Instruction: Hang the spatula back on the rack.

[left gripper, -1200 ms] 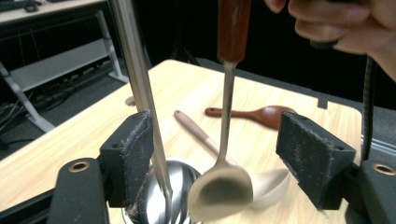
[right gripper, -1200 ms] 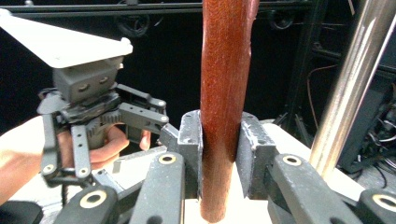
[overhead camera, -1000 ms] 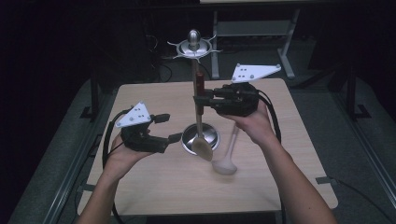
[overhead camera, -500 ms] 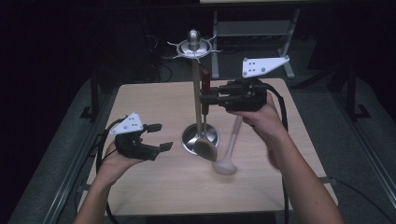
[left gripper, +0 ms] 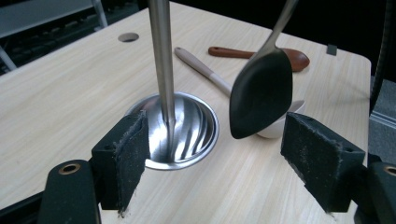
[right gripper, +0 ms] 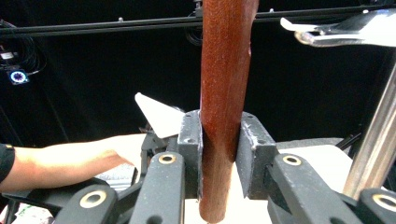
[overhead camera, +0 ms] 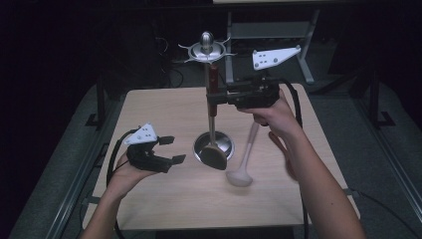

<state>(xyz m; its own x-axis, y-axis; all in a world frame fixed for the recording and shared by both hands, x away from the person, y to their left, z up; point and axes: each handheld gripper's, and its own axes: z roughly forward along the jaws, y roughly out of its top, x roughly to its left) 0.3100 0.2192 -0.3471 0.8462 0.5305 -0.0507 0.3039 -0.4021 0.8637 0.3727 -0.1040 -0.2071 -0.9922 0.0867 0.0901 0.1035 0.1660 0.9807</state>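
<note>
On the left, the left gripper (overhead camera: 171, 150) sits low over the wooden table (overhead camera: 149, 109), held up in the person's left hand (overhead camera: 124, 172). Its 2 jaws are wide open and hold nothing. In the left gripper view, the shiny round base (left gripper: 187, 128) of the stand and the dark spoon head (left gripper: 261, 93) both sit in front of the open jaws.

In the middle stands the metal stand (overhead camera: 211, 124), a tall thin pole with little hooks (overhead camera: 206, 50) at the top. Next to the pole hangs a spoon with a red wooden handle (overhead camera: 213, 82). The spoon is straight up and down, with its handle at the top and its dark head just above the base. The handle top is just under the hooks, a bit to the right of the pole.

On the right, the right gripper (overhead camera: 215, 97) squeezes the red handle (right gripper: 224, 107) tight between its 2 jaws. It is the nearer one to the hooks by far. I think the next move is to lift the spoon up to a hook, so what counts is that small gap above.

A pale spoon (overhead camera: 244, 159) lies flat on the table, right of the base. The left gripper view shows 1 more brown spoon (left gripper: 261, 53) lying farther back.
</note>
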